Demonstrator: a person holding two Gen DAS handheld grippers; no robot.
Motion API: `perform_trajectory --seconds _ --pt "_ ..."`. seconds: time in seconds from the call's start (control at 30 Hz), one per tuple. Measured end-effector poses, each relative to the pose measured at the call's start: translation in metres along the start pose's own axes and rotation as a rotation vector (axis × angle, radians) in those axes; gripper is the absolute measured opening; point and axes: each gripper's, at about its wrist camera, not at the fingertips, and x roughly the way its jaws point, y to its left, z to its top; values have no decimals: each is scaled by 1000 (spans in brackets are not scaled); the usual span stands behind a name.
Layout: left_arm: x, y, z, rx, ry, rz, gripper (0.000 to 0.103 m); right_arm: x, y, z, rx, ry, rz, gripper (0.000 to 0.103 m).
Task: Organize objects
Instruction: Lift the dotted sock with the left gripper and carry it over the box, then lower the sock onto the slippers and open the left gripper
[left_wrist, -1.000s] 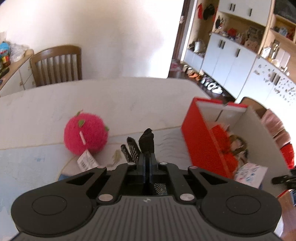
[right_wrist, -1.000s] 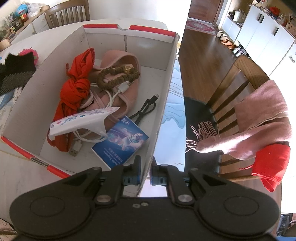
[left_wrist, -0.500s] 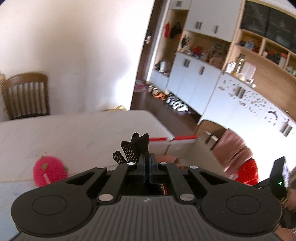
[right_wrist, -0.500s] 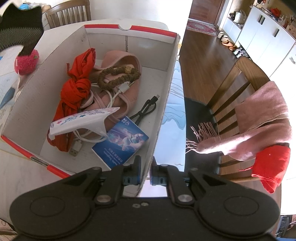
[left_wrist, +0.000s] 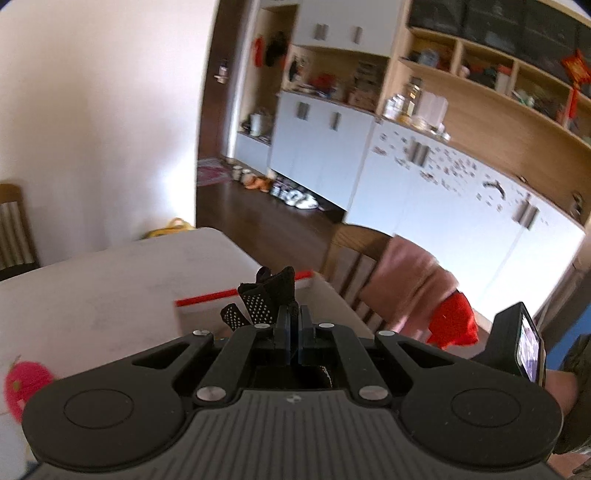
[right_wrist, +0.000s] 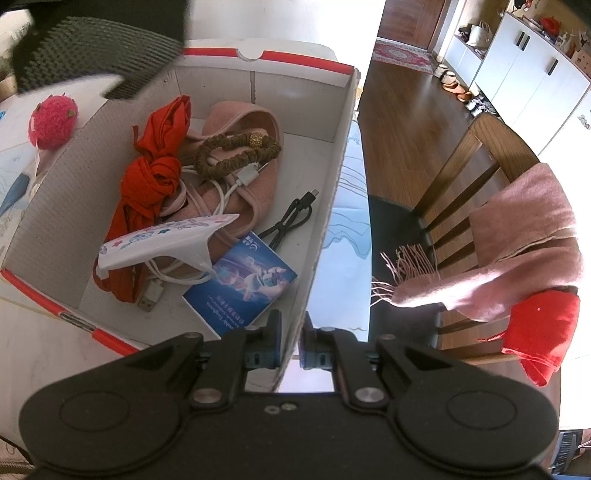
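Spanning white table (left_wrist: 92, 295), wooden floor (right_wrist: 406, 122).

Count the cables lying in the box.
2: a white USB cable tangled over the pink fabric, and a black cable on the box floor beside it. Others may be hidden.
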Motion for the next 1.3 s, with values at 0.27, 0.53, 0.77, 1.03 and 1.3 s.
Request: perform_trajectory --seconds 0.27,0.53,0.77,1.03,1.3 --pt "61 -42 -12 112 99 -58 2 1 0 1 5 -2 5 8" --pt "109 -59 -28 183 162 -50 2 1 -2 0 16 -2 12 8" --pt "138 -57 -40 206 229 -38 2 2 -2 -1 20 -1 15 8" --pt "153 -50 -49 202 300 -23 3 1 -2 -1 20 0 15 8" --pt "162 -38 -57 178 373 -8 3 1 -2 -1 21 -1 15 8"
